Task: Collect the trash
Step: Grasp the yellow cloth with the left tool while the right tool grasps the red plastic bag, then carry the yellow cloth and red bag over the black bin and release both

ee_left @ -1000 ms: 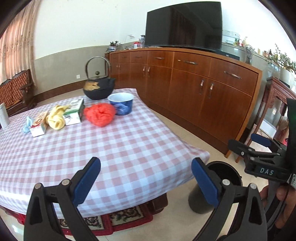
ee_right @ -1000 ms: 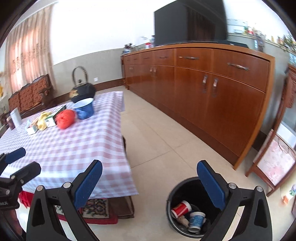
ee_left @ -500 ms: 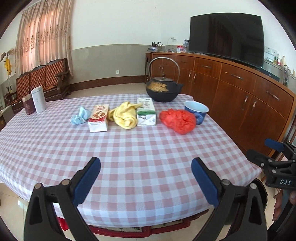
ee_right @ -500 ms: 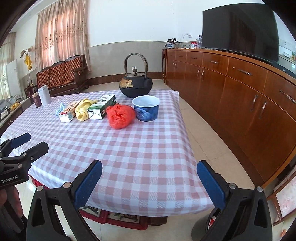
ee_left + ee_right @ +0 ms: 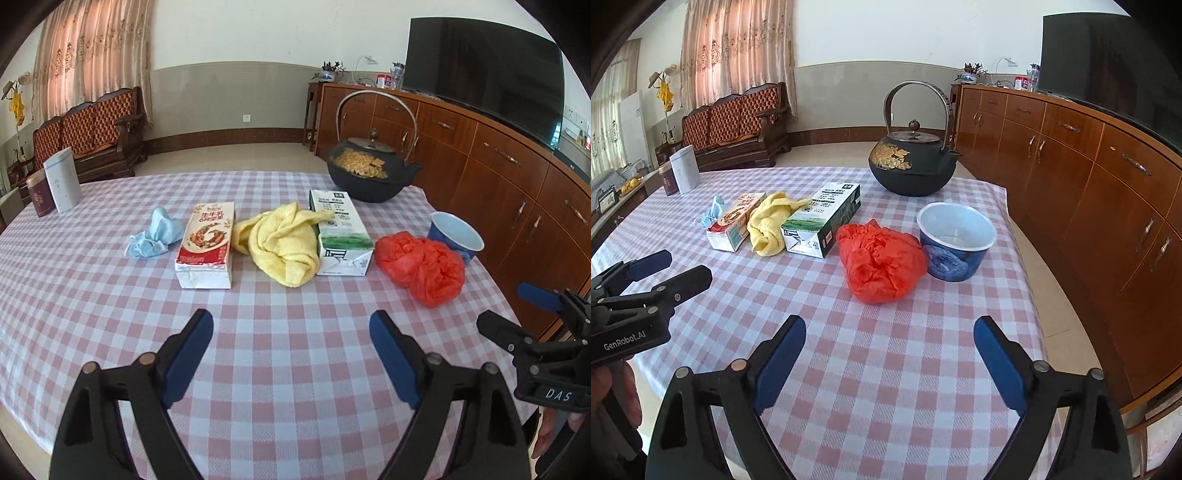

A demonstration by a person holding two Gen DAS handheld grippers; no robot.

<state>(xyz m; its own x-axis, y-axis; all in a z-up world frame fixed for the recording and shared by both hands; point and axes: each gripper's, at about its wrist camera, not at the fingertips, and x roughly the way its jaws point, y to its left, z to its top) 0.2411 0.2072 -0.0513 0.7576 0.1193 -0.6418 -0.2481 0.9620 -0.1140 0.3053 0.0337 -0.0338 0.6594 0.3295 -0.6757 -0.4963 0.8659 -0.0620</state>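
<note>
Hovering over the table's near edge, my left gripper and right gripper have just been closing slightly, jaws wide and empty. Trash lies ahead toward the far edge: red bag nearest, green carton and red carton pointing lengthwise away from me.

The black left gripper body reads "GenRobot.AI"; the black right gripper body reads "DAS". The red-and-white carton bears the Chinese characters "牛牛乳". Print on the green-and-white carton is too small to read.
</note>
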